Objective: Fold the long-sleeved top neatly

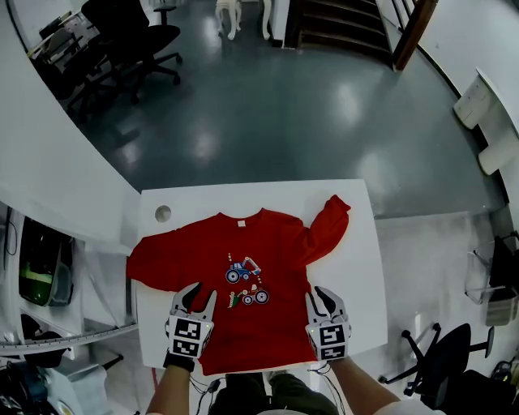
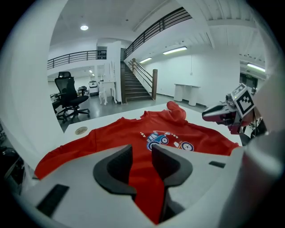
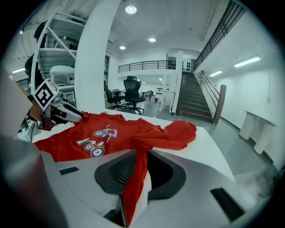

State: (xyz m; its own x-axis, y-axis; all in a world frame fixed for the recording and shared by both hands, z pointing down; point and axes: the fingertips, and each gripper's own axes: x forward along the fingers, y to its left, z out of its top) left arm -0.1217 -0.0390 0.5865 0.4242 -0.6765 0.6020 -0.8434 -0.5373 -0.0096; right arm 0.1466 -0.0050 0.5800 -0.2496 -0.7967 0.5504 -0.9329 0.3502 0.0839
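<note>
Holding a red long-sleeved top [image 1: 243, 243] by its hem at the near edge of a white table [image 1: 361, 275], with the left gripper [image 1: 199, 298] at the hem's left corner and the right gripper [image 1: 323, 298] at its right corner. Narrow on both sides, closed down on a fold of red cloth drawn up between the pads in each gripper view, more plainly pinched on the right than on the left. Lying front up with the tractor print [image 1: 246, 281] showing, collar away from the person, long axis running straight from the hem to the table's far edge. Spread out toward the left edge at the left sleeve [image 1: 150, 266]; bunched and doubled back near the far right corner at the right sleeve [image 1: 328, 223]. Equally near to both hands, so likely calling for a matched carry of the hem toward the collar, or first a tidying of that crumpled sleeve. Early in the fold, by the look of it: body not yet doubled, sleeves not yet brought in. Smooth and bare around the garment, apart from a round cable-port cap [image 1: 163, 213] near the far left corner. Beyond, a glossy grey floor [image 1: 268, 105], black office chairs [image 1: 134, 36] and a dark staircase [image 1: 340, 24] in a bright, high-ceilinged hall.
</note>
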